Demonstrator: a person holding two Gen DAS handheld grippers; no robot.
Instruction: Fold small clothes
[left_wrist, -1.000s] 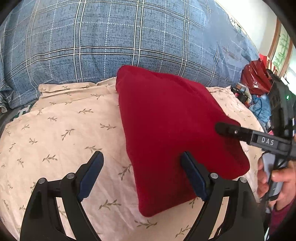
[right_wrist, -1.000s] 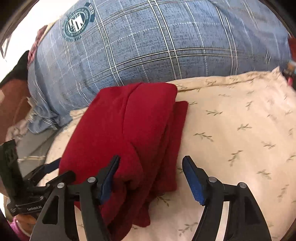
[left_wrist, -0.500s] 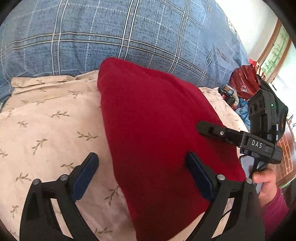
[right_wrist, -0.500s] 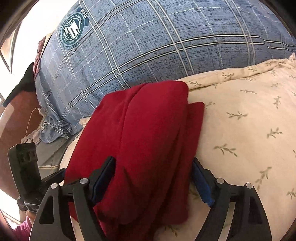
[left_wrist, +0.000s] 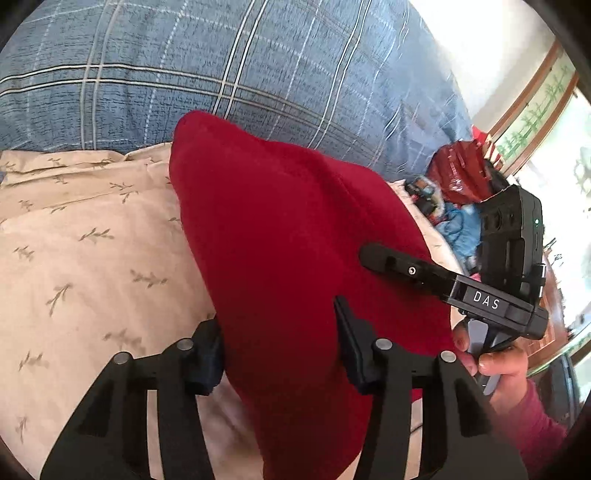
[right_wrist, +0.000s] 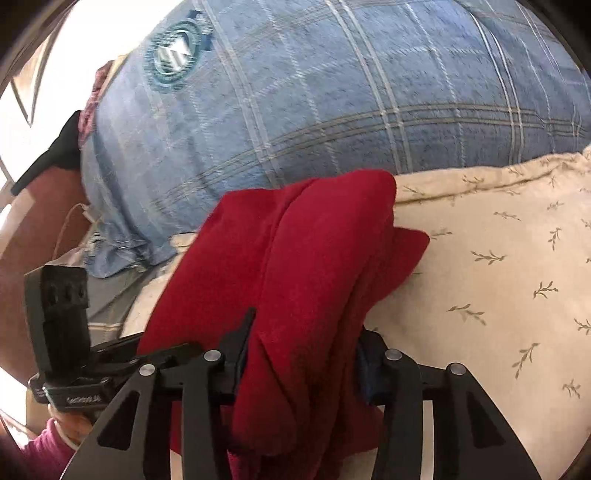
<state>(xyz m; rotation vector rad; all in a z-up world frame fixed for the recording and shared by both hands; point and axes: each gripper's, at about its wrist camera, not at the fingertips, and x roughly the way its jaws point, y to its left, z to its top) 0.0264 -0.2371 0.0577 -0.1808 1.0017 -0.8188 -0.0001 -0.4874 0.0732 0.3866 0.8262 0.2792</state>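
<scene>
Between the fingers of the left gripper sits the near edge of the red garment; its jaws have just been closing, and the dark pads now press the cloth from both sides at roughly half their span. The right gripper has done the same: its jaws have just been closing and now pinch a thick bunch of the same garment's layers between them. So both hands have hold of one piece, each at its own near corner.

Beyond the fingers the garment runs away as a narrow, already doubled bundle, its far end reaching toward the blue plaid duvet. It lies on the cream sheet with leaf sprigs, which spreads out to either side of the fingers on the bed.

By my reckoning the lengthwise folds are made, and what remains is at least one more fold, near end over far, or carrying the bundle off to a pile.

No basket, box or drawer shows; past the right gripper, seen from the left side, there is only a loose heap with a red bag, contents unclear.
</scene>
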